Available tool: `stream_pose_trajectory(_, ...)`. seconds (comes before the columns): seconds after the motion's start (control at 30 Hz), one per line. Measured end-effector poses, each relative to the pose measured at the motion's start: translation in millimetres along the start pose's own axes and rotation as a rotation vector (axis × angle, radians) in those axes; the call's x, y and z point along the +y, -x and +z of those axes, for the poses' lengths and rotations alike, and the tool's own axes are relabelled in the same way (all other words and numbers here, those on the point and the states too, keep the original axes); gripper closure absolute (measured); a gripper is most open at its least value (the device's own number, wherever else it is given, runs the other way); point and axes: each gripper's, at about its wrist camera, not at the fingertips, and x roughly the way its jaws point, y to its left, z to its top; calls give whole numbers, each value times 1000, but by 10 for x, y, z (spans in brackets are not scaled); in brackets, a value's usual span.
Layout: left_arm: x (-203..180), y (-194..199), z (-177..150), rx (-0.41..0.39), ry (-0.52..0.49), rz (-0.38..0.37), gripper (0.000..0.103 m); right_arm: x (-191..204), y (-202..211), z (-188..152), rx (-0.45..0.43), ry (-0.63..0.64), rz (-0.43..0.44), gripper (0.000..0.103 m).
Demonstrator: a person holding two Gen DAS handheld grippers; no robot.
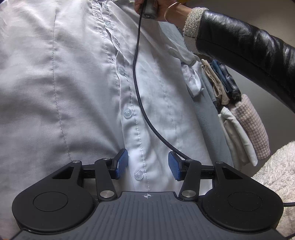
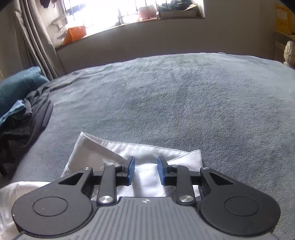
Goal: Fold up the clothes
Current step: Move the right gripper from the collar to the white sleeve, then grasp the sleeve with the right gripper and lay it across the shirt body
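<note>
Jaws apart on the left gripper (image 1: 148, 164), blue pads (image 1: 120, 164) on each side of the button strip of the pale shirt (image 1: 73, 83), nothing pinched. One clear button (image 1: 138, 174) sits right between the pads. Shirt spread wide to the left and far up the view, filling nearly all of it. Black cable (image 1: 137, 77) hanging down across the shirt to the right pad. On the right edge of the shirt, a row of folded clothes (image 1: 237, 112), close by, so little room that way. Fluffy white cloth (image 1: 276, 171) low at the right. At the top, a hand (image 1: 156, 8) gripping a grey handle, black sleeve (image 1: 245, 42) reaching in from the right.

Jaws apart on the right gripper (image 2: 145, 170) too, but narrower, pads (image 2: 131, 171) not pressing on anything. Pointing down at the white collar (image 2: 140, 149) lying flat on the grey blanket (image 2: 184, 96). Collar edge just past the pads. Lots of bare blanket ahead and to the right. Dark pile of clothes (image 2: 24, 120) at the left, well apart. Window (image 2: 110, 13) far back.
</note>
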Motion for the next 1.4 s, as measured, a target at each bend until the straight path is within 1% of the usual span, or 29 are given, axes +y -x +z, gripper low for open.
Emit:
stream_pose_trajectory(0.1, 9, 4, 8, 1, 4, 1, 54, -299, 302, 89, -81, -124, 3, 74)
stream_pose_trajectory(0.17, 6, 3, 16, 2, 4, 5, 54, -499, 510, 140, -91, -150, -1, 73)
stream_pose_trajectory(0.27, -15, -4, 23, 4, -1, 14, 55, -714, 783, 146, -41, -110, 33, 73)
stream_pose_trajectory(0.37, -21, 2, 20, 1, 3, 21, 54, -852, 1082, 40, -3, -102, 29, 73)
stream_pose_trajectory(0.4, -22, 5, 19, -1, 5, 23, 54, -905, 1185, -3, 3, -119, 35, 73)
stream_pose_trajectory(0.47, -23, 10, 17, -5, 11, 27, 54, -1061, 1483, -134, -6, -176, 46, 73)
stream_pose_trajectory(0.53, -28, 11, 10, -9, 12, 32, 54, -1265, 1779, -275, -18, -229, 30, 73)
stream_pose_trajectory(0.6, -36, 11, 5, -13, 14, 37, 54, -1521, 2074, -427, -25, -286, -4, 69)
stream_pose_trajectory(0.63, -41, 9, 2, -16, 14, 40, 55, -1670, 2228, -529, -28, -329, -39, 67)
stream_pose_trajectory(0.7, -52, 6, -5, -21, 19, 47, 54, -1925, 2494, -725, -29, -405, -88, 66)
stream_pose_trajectory(0.8, -67, 2, -16, -29, 29, 58, 54, -2229, 2851, -1080, 2, -507, -146, 63)
stream_pose_trajectory(0.83, -72, 1, -20, -32, 33, 62, 54, -2279, 2940, -1200, 17, -530, -151, 59)
stream_pose_trajectory(0.87, -78, -1, -23, -35, 36, 65, 54, -2320, 3024, -1320, 32, -552, -153, 53)
stream_pose_trajectory(0.97, -114, 0, -31, -43, 33, 87, 55, -2411, 3183, -1720, 93, -629, -153, 51)
stream_pose_trajectory(1.07, -173, -6, -47, -50, 13, 117, 55, -2431, 3262, -2045, 112, -713, -131, 51)
stream_pose_trajectory(1.13, -210, -25, -61, -57, 1, 135, 54, -2323, 3292, -2152, 102, -679, -129, 51)
stream_pose_trajectory(1.2, -235, -40, -67, -64, -3, 148, 54, -2128, 3322, -2203, 98, -573, -127, 51)
stream_pose_trajectory(1.27, -244, -53, -61, -72, 2, 154, 53, -2020, 3318, -2288, 91, -589, -100, 48)
stream_pose_trajectory(1.37, -245, -74, -41, -84, 15, 157, 52, -2035, 3204, -2471, 79, -752, -57, 47)
stream_pose_trajectory(1.4, -246, -77, -41, -85, 15, 157, 52, -2032, 3143, -2516, 66, -782, -49, 47)
